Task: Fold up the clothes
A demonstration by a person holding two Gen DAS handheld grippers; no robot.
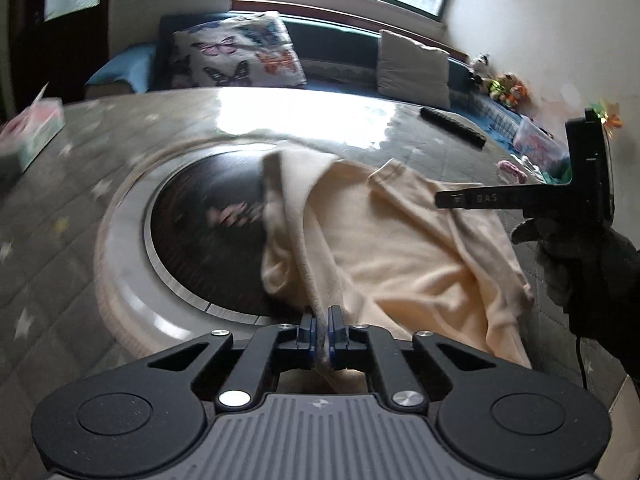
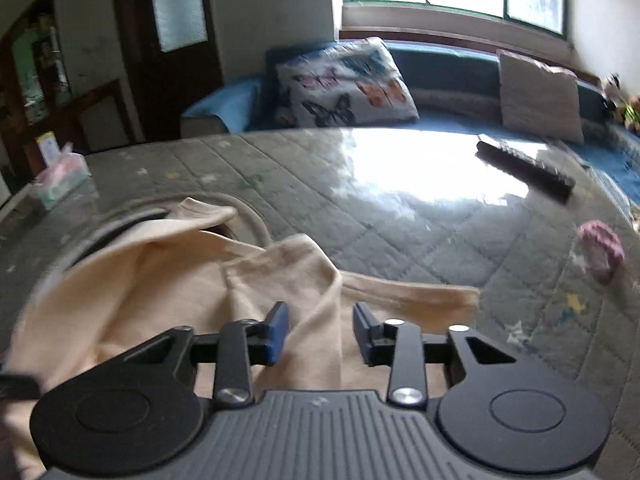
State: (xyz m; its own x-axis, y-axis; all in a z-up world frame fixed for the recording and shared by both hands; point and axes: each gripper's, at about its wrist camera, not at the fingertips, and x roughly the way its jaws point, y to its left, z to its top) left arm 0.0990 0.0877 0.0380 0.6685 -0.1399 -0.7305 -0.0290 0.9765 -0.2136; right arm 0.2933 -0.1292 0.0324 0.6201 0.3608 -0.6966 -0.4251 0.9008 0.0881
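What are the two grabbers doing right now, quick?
Left gripper: closed, pinching a fold of the cream garment.
Right gripper: open, pads apart with a ridge of the garment between them, not pinched.

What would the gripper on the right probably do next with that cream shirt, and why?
Probably close on the fold. The left gripper already pinches the shirt, while the right gripper stands open with a ridge of cloth between its fingers, not yet pressed.
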